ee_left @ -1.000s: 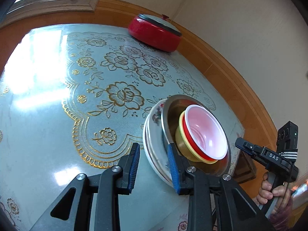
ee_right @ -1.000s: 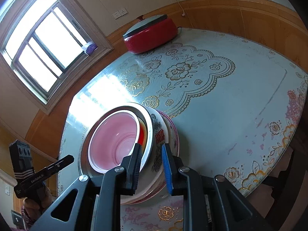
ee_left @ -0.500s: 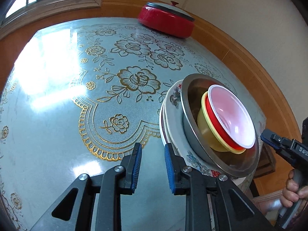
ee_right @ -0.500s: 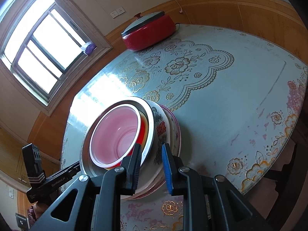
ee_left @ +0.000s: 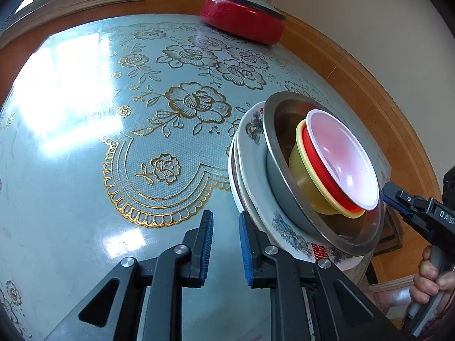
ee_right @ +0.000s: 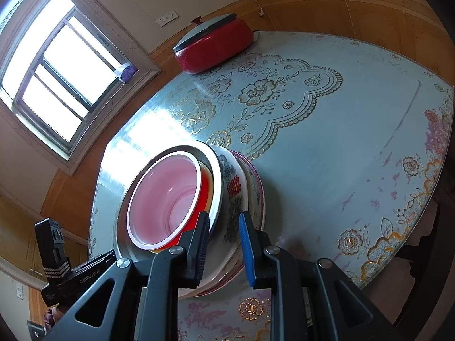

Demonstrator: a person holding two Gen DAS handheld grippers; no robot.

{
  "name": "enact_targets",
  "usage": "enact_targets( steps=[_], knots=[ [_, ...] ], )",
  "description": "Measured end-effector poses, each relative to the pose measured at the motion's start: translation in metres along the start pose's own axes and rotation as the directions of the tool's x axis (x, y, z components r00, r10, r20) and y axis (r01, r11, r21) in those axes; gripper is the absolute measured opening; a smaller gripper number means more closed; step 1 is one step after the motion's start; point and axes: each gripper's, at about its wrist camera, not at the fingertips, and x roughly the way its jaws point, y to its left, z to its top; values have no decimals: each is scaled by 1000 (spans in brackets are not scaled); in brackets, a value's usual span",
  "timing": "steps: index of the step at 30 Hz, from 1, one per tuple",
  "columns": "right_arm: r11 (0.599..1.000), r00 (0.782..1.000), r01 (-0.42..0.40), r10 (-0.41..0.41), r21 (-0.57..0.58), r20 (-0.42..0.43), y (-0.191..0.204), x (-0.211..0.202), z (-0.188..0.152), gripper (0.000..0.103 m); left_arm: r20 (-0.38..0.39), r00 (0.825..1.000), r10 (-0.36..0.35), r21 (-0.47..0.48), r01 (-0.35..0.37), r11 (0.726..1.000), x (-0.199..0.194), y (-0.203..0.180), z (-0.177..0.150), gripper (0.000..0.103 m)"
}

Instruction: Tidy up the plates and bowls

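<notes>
A stack of white floral plates [ee_left: 253, 187] carries a steel bowl [ee_left: 280, 176] with a yellow bowl [ee_left: 304, 170], a red bowl [ee_left: 318, 167] and a white bowl [ee_left: 341, 153] nested inside. My right gripper [ee_right: 222, 218] is shut on the stack's near rim, one finger inside the steel bowl [ee_right: 217, 187] and the other outside the plates [ee_right: 236, 221]. My left gripper [ee_left: 225, 218] sits just left of the stack over the tablecloth. Its jaws are closing with nothing between them, and a narrow gap remains. The right gripper [ee_left: 398, 196] shows beyond the stack's far side.
A red lidded pot [ee_left: 244, 20] stands at the table's far edge by the wood-panelled wall. The round glass-topped table [ee_left: 85, 170] has a gold lace cloth. The stack sits close to the table's edge. A hand [ee_left: 432, 278] grips the right tool's handle.
The left gripper's jaws have narrowed, and it has sunk toward the table beside the stack. The right gripper keeps the same hold on the stack's rim.
</notes>
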Motion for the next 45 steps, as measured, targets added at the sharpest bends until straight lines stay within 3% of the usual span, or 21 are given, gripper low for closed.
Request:
enact_targets(
  steps=[5, 11, 23, 29, 34, 37, 41, 45],
  knots=[
    [1000, 1000, -2, 2, 5, 2, 0, 0, 0, 21, 13, 999, 34, 32, -35, 999, -1, -6, -2, 15],
    [1000, 1000, -10, 10, 11, 12, 2, -1, -1, 21, 11, 1000, 28, 47, -28, 998, -3, -6, -6, 16],
    [1000, 998, 14, -12, -19, 69, 19, -16, -15, 24, 79, 994, 74, 89, -81, 993, -22, -7, -16, 31],
    [993, 989, 95, -85, -74, 124, 40, -26, -29, 29, 152, 980, 129, 114, -147, 983, -38, -7, -25, 42],
    [972, 968, 191, -163, -137, 190, 67, -28, -45, 32, 219, 965, 147, 114, -175, 978, -51, -10, -33, 56],
    [954, 949, 248, -204, -170, 241, 84, -27, -56, 35, 245, 959, 140, 127, -175, 976, -55, -14, -38, 68],
    [938, 936, 290, -235, -191, 263, 100, -22, -69, 36, 280, 953, 115, 155, -163, 974, -61, -23, -45, 74],
    [920, 914, 345, -284, -187, 290, 105, -22, -80, 36, 312, 946, 91, 163, -148, 976, -68, -29, -48, 94]
  ],
)
